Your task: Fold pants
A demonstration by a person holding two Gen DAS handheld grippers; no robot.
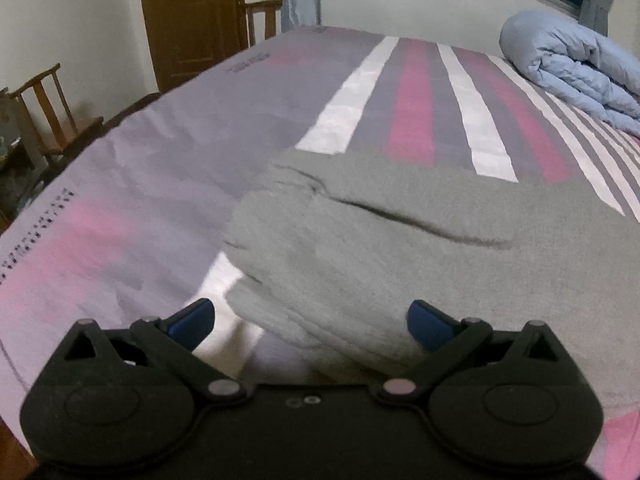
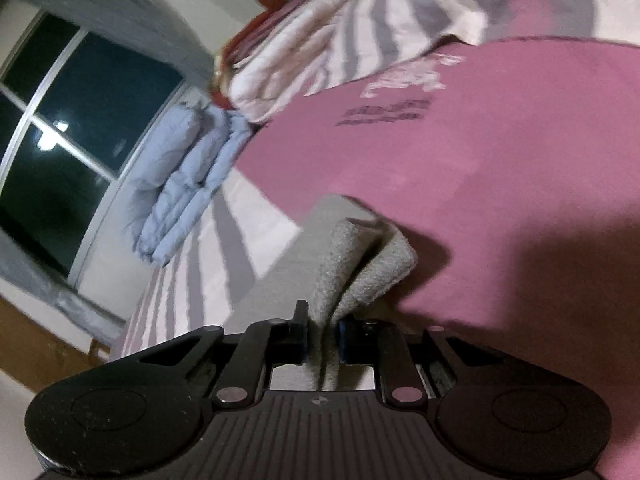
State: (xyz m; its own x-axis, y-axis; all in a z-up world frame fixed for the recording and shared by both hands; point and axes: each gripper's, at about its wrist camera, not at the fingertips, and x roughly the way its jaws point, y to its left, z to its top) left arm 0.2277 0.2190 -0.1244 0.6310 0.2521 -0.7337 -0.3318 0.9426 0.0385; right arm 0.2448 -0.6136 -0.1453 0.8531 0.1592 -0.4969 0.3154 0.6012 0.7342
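Note:
Grey fleece pants (image 1: pixel 392 248) lie spread on a striped bedsheet (image 1: pixel 412 116). In the left wrist view my left gripper (image 1: pixel 310 322) stands open just over the near edge of the cloth, and its blue pads (image 1: pixel 192 322) touch nothing. In the right wrist view my right gripper (image 2: pixel 323 336) is shut on a bunched fold of the grey pants (image 2: pixel 360 260), which rises between the jaws, lifted off the pink part of the sheet (image 2: pixel 500 160). The view is rolled sideways.
A folded blue quilt (image 1: pixel 572 68) lies at the far right of the bed; the same blue quilt (image 2: pixel 188 176) sits below a dark window (image 2: pixel 72 128). Wooden chairs (image 1: pixel 48 112) and a brown door (image 1: pixel 192 16) stand beyond the bed's left edge. A striped pillow (image 2: pixel 340 44) lies at the head.

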